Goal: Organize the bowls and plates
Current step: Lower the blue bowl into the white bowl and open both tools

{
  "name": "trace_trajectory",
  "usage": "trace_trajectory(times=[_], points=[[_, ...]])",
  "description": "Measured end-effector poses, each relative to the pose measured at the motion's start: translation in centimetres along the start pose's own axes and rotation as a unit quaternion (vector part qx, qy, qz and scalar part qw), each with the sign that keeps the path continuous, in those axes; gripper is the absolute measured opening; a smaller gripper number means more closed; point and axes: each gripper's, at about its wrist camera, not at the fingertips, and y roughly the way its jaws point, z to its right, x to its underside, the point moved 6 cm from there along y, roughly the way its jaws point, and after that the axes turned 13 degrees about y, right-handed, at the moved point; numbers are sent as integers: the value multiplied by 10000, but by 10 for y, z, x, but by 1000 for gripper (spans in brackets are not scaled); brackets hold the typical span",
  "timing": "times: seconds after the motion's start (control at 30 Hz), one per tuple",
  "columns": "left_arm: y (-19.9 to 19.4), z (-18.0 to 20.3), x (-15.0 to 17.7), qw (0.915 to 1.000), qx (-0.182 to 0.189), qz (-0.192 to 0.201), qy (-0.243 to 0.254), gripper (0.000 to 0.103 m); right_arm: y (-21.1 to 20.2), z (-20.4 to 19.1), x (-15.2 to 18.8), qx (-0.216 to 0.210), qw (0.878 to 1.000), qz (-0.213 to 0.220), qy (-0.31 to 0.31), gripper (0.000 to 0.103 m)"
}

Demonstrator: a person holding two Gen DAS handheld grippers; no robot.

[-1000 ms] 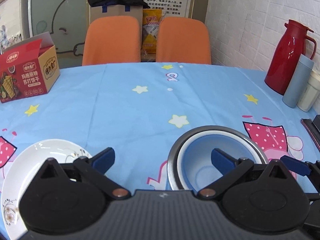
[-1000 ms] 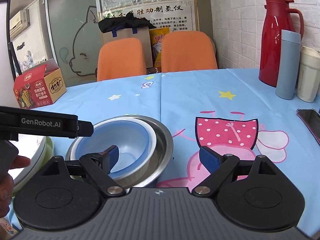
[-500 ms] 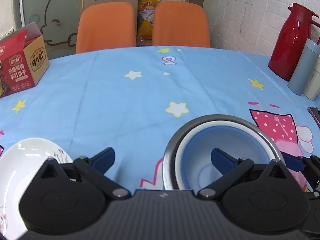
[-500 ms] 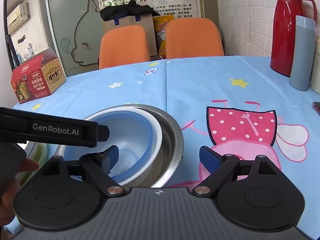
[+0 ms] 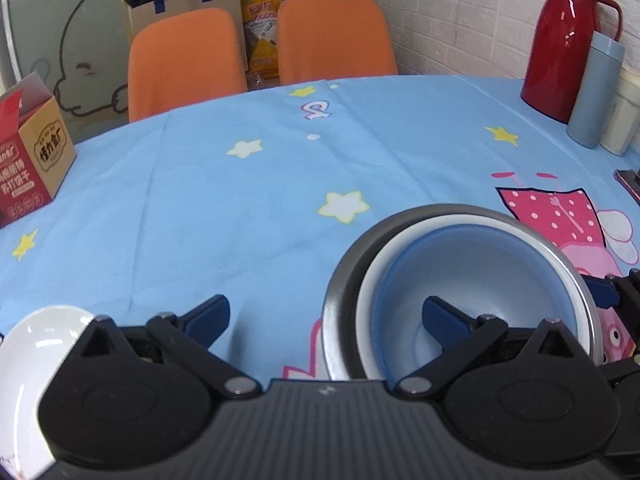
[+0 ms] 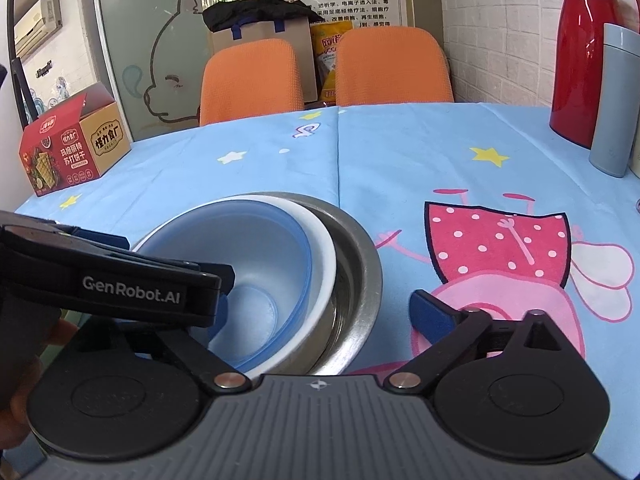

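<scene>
Three bowls sit nested on the blue tablecloth: a steel bowl (image 5: 340,280) (image 6: 360,264) holds a white bowl (image 5: 372,280) (image 6: 326,264), which holds a blue bowl (image 5: 480,264) (image 6: 240,256). My left gripper (image 5: 326,308) is open, astride the stack's left wall, its right finger inside the blue bowl. My right gripper (image 6: 320,304) is open across the right wall, with its right finger outside the steel rim. The left gripper's body (image 6: 132,288) hides part of the right gripper's left finger. A white plate (image 5: 24,360) lies at the lower left.
A red thermos (image 5: 568,40), a grey-blue tumbler (image 5: 596,92) and a cream cup (image 5: 624,120) stand at the far right by the brick wall. A red cracker box (image 5: 32,160) sits far left. Two orange chairs (image 5: 184,60) stand behind the table. A phone (image 5: 628,180) lies at the right edge.
Both grippers have closed in on the nested bowls. The left gripper has slid further right over the blue bowl, and the white plate has dropped toward the left view's corner.
</scene>
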Motion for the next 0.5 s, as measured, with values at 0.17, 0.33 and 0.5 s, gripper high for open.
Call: trace_trajectory(times=[0.17, 0.33, 0.5], points=[[2, -1, -4, 9984, 538, 20, 191, 102, -1, -2, 2, 66, 10000, -7, -57, 103], [5, -2, -6, 9984, 549, -68, 83, 101, -7, 5, 2, 136, 9994, 146, 274, 103], [7, -1, -2, 9965, 775, -82, -285, 82, -8, 0, 3, -9, 9997, 224, 122, 103]])
